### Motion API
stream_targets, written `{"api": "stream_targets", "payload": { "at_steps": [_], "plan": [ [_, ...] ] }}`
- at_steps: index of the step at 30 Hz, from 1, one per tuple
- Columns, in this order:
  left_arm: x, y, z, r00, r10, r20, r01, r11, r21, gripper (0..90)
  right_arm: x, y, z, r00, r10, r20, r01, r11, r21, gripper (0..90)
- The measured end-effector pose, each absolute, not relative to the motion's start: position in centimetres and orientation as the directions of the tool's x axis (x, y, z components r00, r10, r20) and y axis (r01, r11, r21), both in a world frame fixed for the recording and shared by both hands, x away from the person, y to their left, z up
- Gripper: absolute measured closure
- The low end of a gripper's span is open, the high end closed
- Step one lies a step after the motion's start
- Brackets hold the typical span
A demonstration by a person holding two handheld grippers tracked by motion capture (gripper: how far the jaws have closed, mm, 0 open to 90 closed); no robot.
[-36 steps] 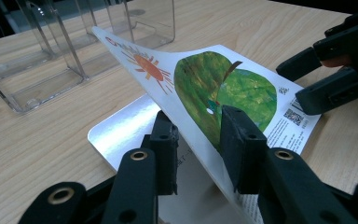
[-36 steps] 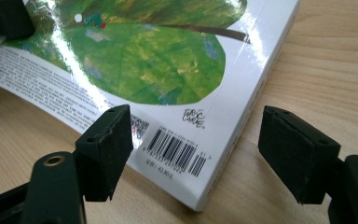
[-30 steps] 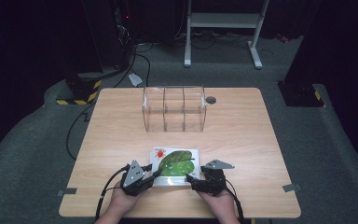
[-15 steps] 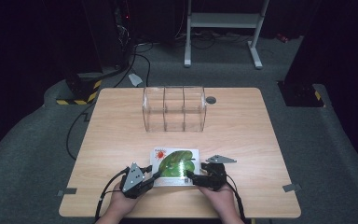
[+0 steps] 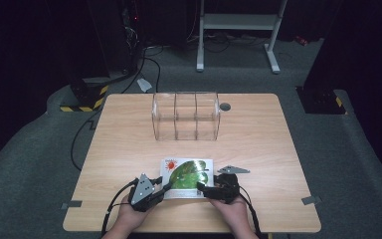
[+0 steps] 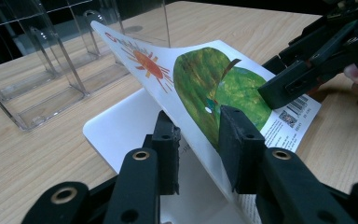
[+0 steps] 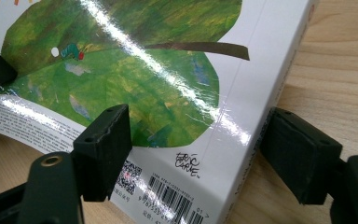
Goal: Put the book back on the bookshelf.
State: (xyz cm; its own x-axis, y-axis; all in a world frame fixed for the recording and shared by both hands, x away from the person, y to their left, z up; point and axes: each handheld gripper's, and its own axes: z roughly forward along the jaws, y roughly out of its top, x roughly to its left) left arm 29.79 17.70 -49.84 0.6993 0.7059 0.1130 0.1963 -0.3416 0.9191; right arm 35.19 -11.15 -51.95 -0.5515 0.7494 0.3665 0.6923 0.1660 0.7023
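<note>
A picture book [image 5: 186, 175] with a green leaf and an orange sun on its white cover lies near the table's front edge. My left gripper [image 5: 160, 188] is at its near left corner. In the left gripper view the cover [image 6: 200, 79] is lifted off the white page below and passes between the jaws of the left gripper [image 6: 201, 140], which stand open around it. My right gripper [image 5: 205, 189] is open wide at the near right corner. One finger [image 7: 103, 144] rests over the cover by the barcode [image 7: 172, 198]. The other finger [image 7: 303, 156] sits beyond the spine.
A clear acrylic organiser [image 5: 185, 115] with three compartments stands at the middle back of the wooden table [image 5: 258, 144]. A small grey disc [image 5: 224, 106] lies next to it at the right. Cables trail from both grippers over the front edge.
My right gripper has edged forward and left onto the book's near right corner. The left gripper has stayed at the near left corner.
</note>
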Motion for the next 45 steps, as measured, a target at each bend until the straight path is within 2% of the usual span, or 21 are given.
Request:
{"api": "stream_targets", "payload": {
  "at_steps": [11,23,32,38,45],
  "plan": [
    [29.9,17.3,-49.9,0.698,0.712,0.077,0.222,-0.318,0.922,72.4,34.6,-11.8,-51.4,-0.543,0.779,0.314,0.637,0.138,0.758,35.1],
    [30.1,17.3,-50.1,0.694,0.717,0.063,0.238,-0.311,0.920,73.6,34.0,-12.0,-50.9,-0.548,0.788,0.281,0.597,0.134,0.791,37.9],
    [30.2,17.3,-50.1,0.693,0.717,0.076,0.235,-0.324,0.916,74.8,33.7,-12.0,-50.6,-0.553,0.799,0.237,0.553,0.138,0.822,38.3],
    [30.3,16.8,-50.8,0.687,0.712,0.143,0.241,-0.410,0.880,77.6,33.1,-12.3,-49.7,-0.547,0.816,0.186,0.488,0.131,0.863,40.2],
    [30.5,16.5,-51.3,0.697,0.702,0.149,0.252,-0.434,0.865,76.8,32.9,-12.4,-49.7,-0.549,0.822,0.154,0.469,0.151,0.870,39.7]
  ]
}}
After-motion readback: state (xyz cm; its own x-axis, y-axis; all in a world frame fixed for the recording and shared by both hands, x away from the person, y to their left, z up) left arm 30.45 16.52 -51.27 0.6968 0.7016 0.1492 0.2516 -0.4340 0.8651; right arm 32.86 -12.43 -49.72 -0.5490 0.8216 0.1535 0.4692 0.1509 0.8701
